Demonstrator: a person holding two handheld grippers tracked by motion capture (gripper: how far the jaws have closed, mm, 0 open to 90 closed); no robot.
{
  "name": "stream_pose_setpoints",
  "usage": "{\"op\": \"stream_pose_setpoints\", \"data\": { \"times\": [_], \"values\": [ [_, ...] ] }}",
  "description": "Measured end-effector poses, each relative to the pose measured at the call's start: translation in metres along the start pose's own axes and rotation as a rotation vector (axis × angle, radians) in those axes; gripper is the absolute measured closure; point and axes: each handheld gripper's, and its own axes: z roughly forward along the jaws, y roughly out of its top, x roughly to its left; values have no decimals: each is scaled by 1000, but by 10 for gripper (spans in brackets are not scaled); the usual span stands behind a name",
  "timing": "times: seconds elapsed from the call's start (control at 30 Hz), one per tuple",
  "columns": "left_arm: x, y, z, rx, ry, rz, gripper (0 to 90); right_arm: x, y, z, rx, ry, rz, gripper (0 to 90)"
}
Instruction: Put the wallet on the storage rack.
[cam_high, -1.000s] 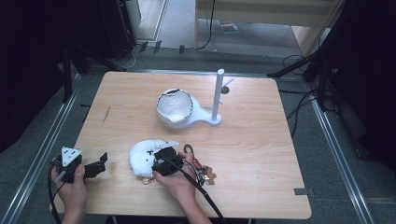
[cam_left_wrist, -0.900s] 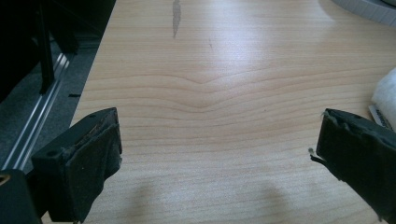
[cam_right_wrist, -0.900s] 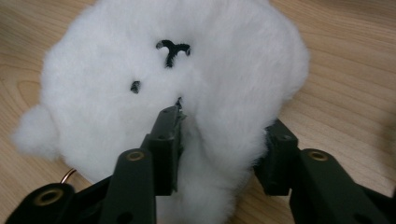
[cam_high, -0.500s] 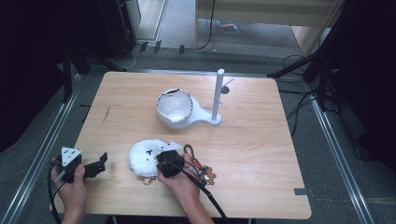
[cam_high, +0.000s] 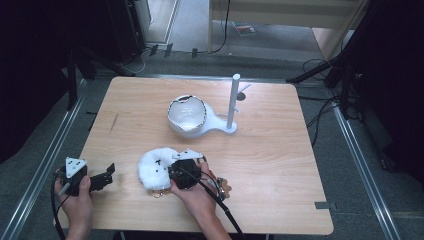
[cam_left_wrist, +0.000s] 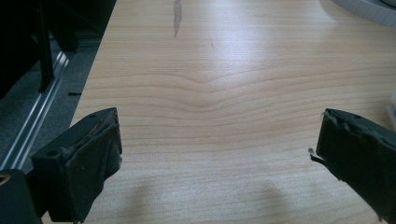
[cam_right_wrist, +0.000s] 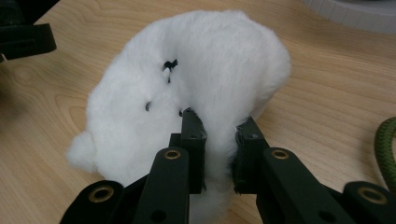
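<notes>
Right claw (cam_right_wrist: 219, 154) just closed on plush (cam_right_wrist: 187, 88).

A light wooden bench (cam_high: 280, 160) with rounded corners carries everything. Near its middle stands a white stand (cam_high: 210, 125), its bowl-shaped base joined to an upright white post. Toward the near edge lies a fluffy white plush toy (cam_high: 152, 170), and just right of it a small cluster of key rings (cam_high: 222, 186). A dark streak (cam_high: 114, 122) marks the wood at left.

This looks like a lab recording bay. A bare wooden table (cam_high: 280, 150) stands between metal floor rails (cam_high: 45, 165). Loose cables (cam_high: 325, 112) trail past dark stands.
</notes>
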Motion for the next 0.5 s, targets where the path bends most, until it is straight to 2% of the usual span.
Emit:
{"op": "stream_pose_setpoints", "data": {
  "times": [0.27,0.5],
  "values": [
    [0,0,0,1,2,-1,6,-5,12,-27,-47,26,59,790],
    [0,0,0,1,1,-2,7,-6,21,-44,-64,9,57,789]
  ]
}}
